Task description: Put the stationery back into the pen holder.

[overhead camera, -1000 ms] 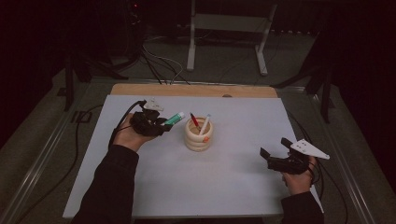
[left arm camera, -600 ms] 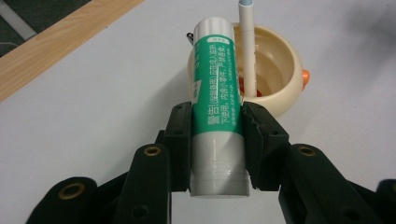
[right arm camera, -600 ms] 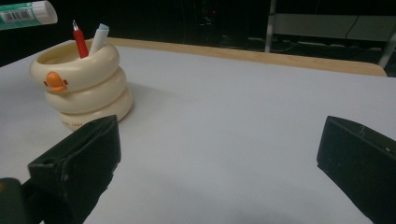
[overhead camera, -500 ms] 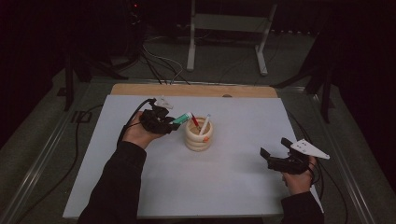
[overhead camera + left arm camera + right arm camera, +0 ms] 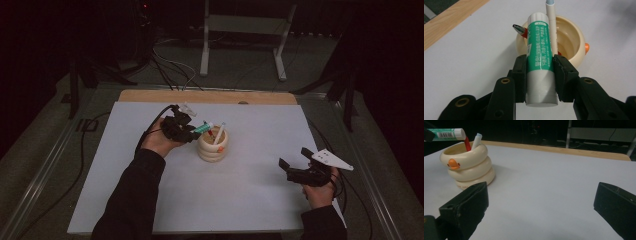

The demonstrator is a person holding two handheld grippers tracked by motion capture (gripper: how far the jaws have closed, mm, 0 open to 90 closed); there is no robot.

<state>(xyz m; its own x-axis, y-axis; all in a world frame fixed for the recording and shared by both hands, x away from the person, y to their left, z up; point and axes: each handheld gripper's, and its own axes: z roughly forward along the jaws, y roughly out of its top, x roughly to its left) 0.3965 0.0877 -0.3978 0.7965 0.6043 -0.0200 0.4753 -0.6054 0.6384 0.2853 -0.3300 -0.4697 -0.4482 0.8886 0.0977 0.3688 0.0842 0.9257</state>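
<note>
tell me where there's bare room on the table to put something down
Free: the white table top between the duck-faced cup and the right tool, and the near-left stretch beside the sleeve. Crowded: around the cup, where the left tool holds the glue stick over the rim.

— What's sitting around the tabletop (image 5: 250, 200)?
— A dim room; a white stand (image 5: 240, 30) is standing behind it, and cables (image 5: 170, 65) are trailing over the grey floor (image 5: 45, 150).
</note>
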